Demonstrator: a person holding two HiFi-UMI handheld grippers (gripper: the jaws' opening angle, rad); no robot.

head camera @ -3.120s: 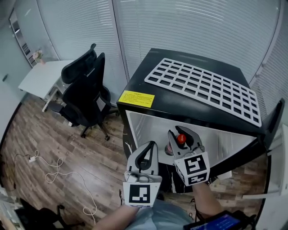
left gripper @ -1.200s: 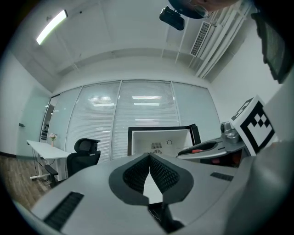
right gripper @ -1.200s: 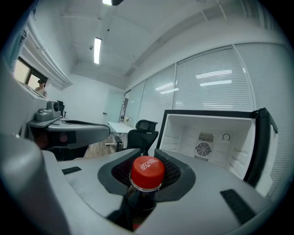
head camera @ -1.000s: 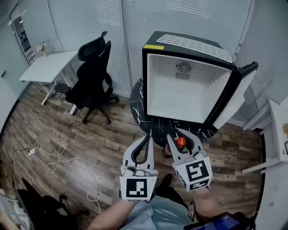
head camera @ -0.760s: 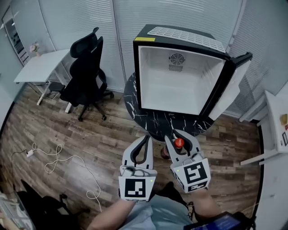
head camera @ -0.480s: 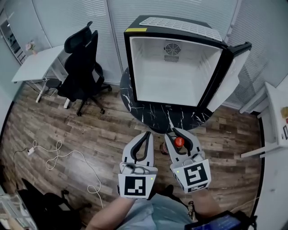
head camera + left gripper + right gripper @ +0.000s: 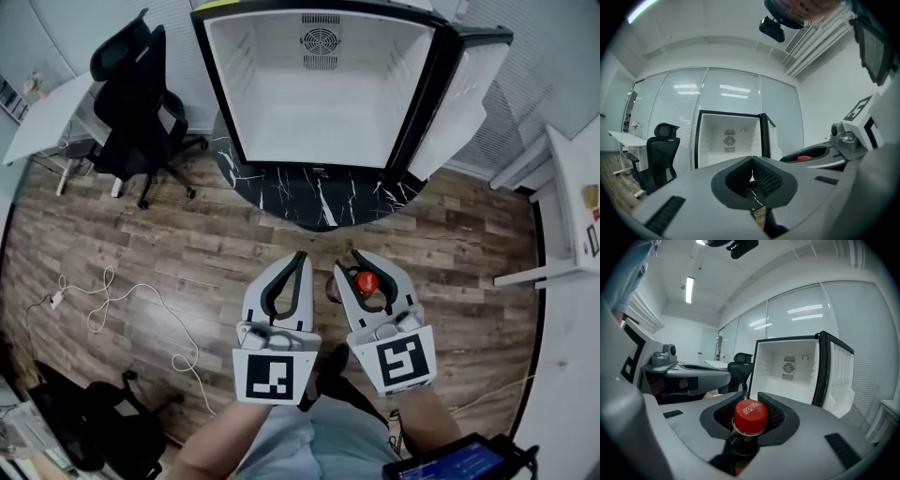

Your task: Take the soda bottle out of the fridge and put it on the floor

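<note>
My right gripper (image 7: 364,273) is shut on the neck of a dark soda bottle (image 7: 363,285) with a red cap (image 7: 750,416), carried upright over the wooden floor (image 7: 169,253). Its body hangs hidden below the jaws. Beside it on the left, my left gripper (image 7: 297,264) is shut with nothing in it; its ribbed pads (image 7: 740,176) meet. The small black fridge (image 7: 319,84) stands ahead with its white inside empty and its door (image 7: 459,98) swung out to the right. Both gripper views face the fridge (image 7: 790,373) from a short way back.
The fridge rests on a round black marble-patterned base (image 7: 314,197). A black office chair (image 7: 136,94) and a white desk (image 7: 47,117) stand at the left. A white cable (image 7: 122,309) lies on the floor at the left. Another white table (image 7: 567,197) edges the right side.
Both grippers have drawn back from the fridge and come lower over the floor, the bottle still in the right one. The fridge now sits farther up in the head view.
</note>
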